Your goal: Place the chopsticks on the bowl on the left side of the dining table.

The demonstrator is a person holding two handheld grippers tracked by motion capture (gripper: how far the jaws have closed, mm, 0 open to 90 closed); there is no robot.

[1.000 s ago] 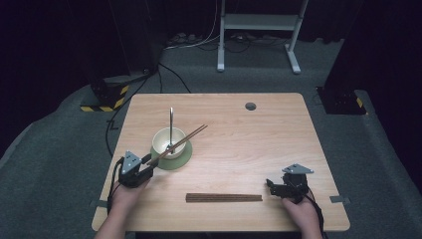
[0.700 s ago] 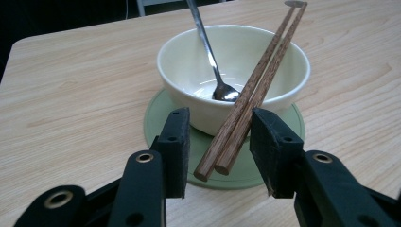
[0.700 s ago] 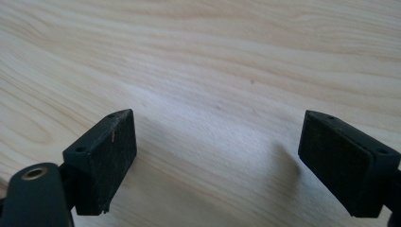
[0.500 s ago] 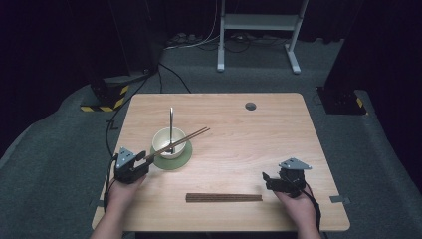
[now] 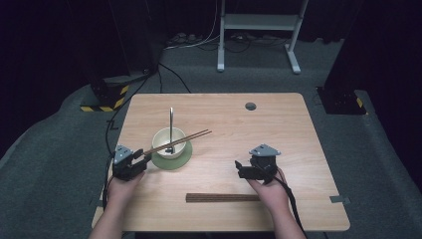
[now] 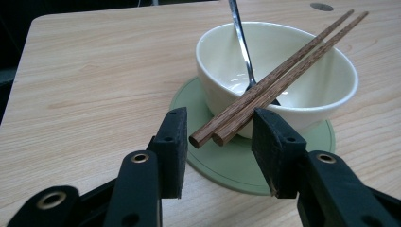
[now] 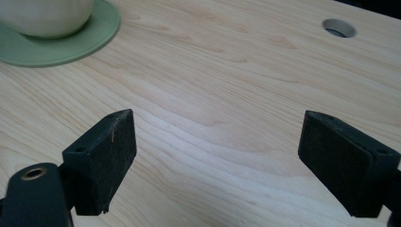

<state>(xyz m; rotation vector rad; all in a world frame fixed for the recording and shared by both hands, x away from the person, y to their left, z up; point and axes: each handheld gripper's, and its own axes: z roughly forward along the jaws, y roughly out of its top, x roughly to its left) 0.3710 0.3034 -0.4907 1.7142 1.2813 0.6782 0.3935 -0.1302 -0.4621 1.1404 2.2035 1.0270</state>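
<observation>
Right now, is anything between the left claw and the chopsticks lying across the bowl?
Nothing visible. The left claw is open, its jaws flanking the near ends of the chopsticks, which rest across the bowl.

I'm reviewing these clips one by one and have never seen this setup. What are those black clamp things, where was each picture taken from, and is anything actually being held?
A person works at a wooden table with a hand-held two-jaw gripper in each hand. The high view looks down from above; the other two pictures come from cameras riding on each gripper.

On the table, a cream bowl sits on a green coaster, with a metal spoon standing in it and chopsticks lying across its rim. A second dark pair lies near the front edge.

The left gripper has its jaws either side of the chopstick ends, not closed on them. The right gripper is open over bare wood, holding nothing.
</observation>
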